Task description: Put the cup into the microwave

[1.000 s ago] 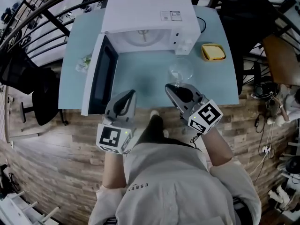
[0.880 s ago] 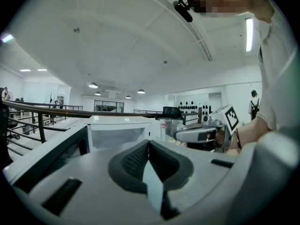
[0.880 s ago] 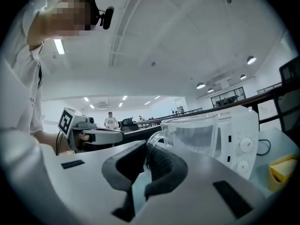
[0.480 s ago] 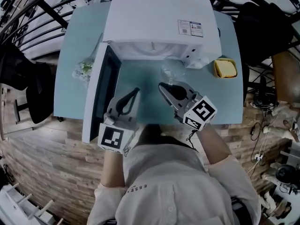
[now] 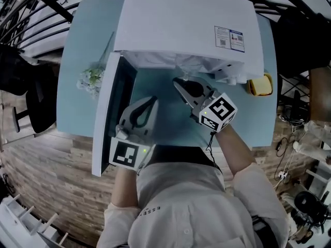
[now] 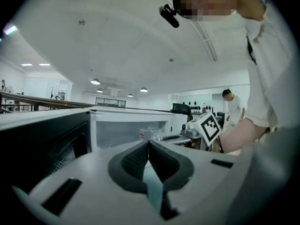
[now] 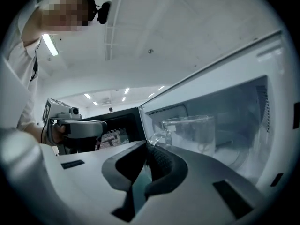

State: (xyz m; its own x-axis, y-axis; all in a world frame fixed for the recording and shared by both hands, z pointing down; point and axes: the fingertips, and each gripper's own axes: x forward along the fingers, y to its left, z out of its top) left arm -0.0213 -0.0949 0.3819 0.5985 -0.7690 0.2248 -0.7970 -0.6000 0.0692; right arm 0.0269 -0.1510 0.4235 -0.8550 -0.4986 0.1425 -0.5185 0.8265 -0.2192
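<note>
At the top middle of the head view sits the white microwave (image 5: 186, 22) on the light blue tabletop (image 5: 85, 40), with its door (image 5: 111, 112) swung wide open toward the left of the frame. The right gripper (image 7: 147, 146) is pinching the handle of the clear glass cup (image 7: 190, 132). Its jaws are clamped on that handle and the cup body sticks out just past the tips, upright, a bit to the right in the right gripper view. The cup is right at the mouth of the microwave cavity, with the pale inner walls behind it. I can't tell if its bottom is touching anything, since the gripper body hides it.

The left gripper (image 6: 149, 144) has its jaws pressed together with nothing in them. It's lower left of the right one in the head view, next to the open door, and clear of the cup. From its own view you can just make out the cup in the cavity opening ahead.

Also on the tabletop: a yellow thing (image 5: 259, 85) beside the microwave's right side and a small bunch of flowers (image 5: 90, 79) at the left.
</note>
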